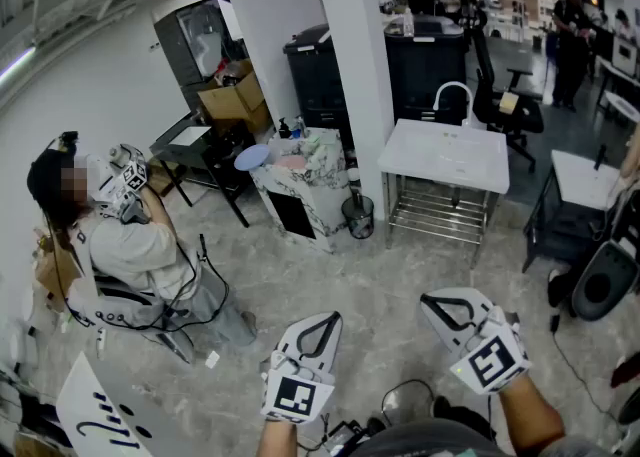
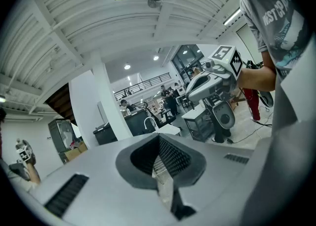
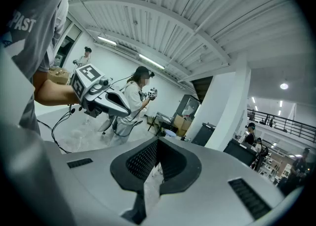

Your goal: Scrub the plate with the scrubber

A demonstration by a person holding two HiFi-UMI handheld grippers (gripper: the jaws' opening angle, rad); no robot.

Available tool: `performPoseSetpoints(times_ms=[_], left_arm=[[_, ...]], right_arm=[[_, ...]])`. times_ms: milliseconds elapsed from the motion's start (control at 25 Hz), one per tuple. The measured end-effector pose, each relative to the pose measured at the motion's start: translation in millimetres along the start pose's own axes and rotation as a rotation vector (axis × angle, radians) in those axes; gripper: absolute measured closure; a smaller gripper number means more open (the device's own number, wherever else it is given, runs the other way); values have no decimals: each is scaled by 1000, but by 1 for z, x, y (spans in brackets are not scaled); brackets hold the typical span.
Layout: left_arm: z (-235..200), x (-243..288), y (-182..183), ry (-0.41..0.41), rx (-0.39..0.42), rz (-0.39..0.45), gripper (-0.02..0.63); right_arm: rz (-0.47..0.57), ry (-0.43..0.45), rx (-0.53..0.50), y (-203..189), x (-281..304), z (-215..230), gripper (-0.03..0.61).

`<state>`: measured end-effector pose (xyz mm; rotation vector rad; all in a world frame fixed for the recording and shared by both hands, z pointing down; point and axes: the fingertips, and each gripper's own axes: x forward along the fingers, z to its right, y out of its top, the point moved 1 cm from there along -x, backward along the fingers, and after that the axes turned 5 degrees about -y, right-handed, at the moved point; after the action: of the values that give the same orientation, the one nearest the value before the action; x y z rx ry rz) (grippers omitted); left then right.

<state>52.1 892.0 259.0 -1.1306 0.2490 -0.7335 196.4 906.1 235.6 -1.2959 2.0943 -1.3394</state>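
I hold my left gripper [image 1: 330, 321] and right gripper [image 1: 432, 303] side by side out in front of me, low over the grey floor [image 1: 380, 265], both pointing nearly level with a slight dip. They are a little apart and touch nothing.

In the left gripper view, my left fingers [image 2: 176, 157] are pressed together with nothing between them. The right gripper view shows the same for my right fingers [image 3: 142, 159]: tips together and empty.

The plate [image 1: 252, 157], a pale blue disc, is well away from both grippers, across the open floor. It lies at the left end of a marble-patterned bench [image 1: 325, 207] that stands against a white pillar [image 1: 355, 55]. The other things on that bench top are too small to tell apart.

A dark bin [image 1: 358, 215] stands on the floor just right of the bench. Further right is a white sink [image 1: 420, 167] on a metal frame, with a curved tap [image 1: 452, 95] at its back.

At the far left a seated person [image 1: 135, 250] holds up another marker-cube gripper.
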Motion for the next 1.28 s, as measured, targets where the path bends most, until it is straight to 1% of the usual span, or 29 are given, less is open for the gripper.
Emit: performPoseSetpoints(times_ms=[480, 720, 960, 1280], left_arm=[[-11, -16, -11, 5, -8, -7, 611], [-16, -20, -15, 5, -11, -5, 611], [-23, -23, -22, 2, -16, -4, 611], [-33, -17, -35, 5, -21, 18, 611]], right_arm=[[-9, 3, -3, 10, 9, -14, 549], [-15, 4, 18, 12, 14, -19, 549], [11, -9, 56, 17, 22, -22, 549], [2, -29, 36, 10, 35, -22, 549]])
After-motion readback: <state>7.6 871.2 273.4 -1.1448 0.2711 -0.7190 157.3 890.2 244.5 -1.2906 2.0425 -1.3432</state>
